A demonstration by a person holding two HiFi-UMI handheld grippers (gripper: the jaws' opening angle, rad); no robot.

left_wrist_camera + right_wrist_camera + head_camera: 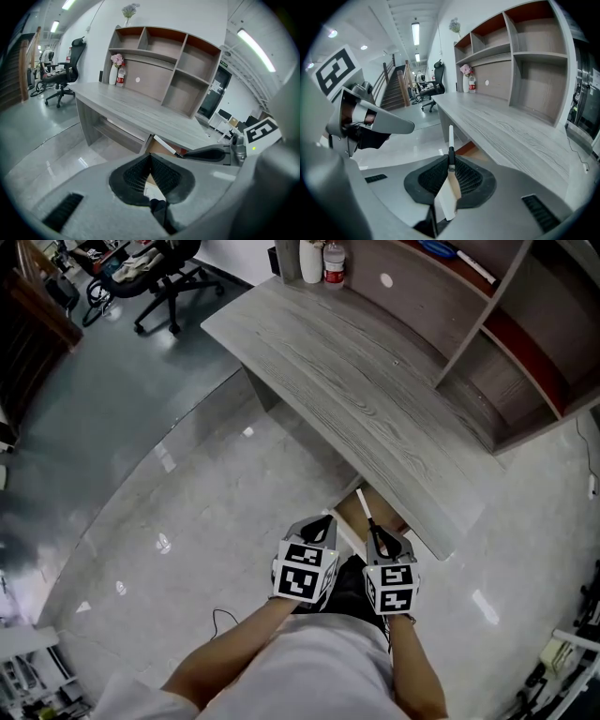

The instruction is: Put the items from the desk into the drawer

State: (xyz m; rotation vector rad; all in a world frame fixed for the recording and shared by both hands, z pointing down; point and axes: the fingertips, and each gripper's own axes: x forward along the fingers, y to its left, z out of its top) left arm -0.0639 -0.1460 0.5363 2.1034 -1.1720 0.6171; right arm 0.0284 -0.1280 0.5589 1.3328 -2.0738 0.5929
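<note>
Closest to the lens, the person's forearms (pixel 234 652) are seen reaching toward the desk (pixel 375 399), w/ both grippers held side by side just short of the desk's front edge. R gripper (pixel 378 532) is clamped on a slim white pen (pixel 365 506) w/ a black section. In the right gripper view the pen (pixel 451 139) is pinched between the jaws of the R gripper (pixel 451 161) and sticks straight out ahead, alongside the desk's front edge. L gripper (pixel 321 526) is held beside it on the side away from the desk. In the left gripper view the jaws of the L gripper (pixel 150 157) are pressed together at the tips w/ nothing gripped. A drawer (pixel 375 507) w/ a brown inside is pulled out from under the desk's front edge, directly ahead of both grippers, and the pen's tip is seen over it in the head view. At the desk's far end a white vase (pixel 311 261) and a red-labelled bottle (pixel 334 263) are stood against the shelf unit (pixel 525 343) on the desk's back. An office chair (pixel 155 277) is parked on the floor well beyond that end.
</note>
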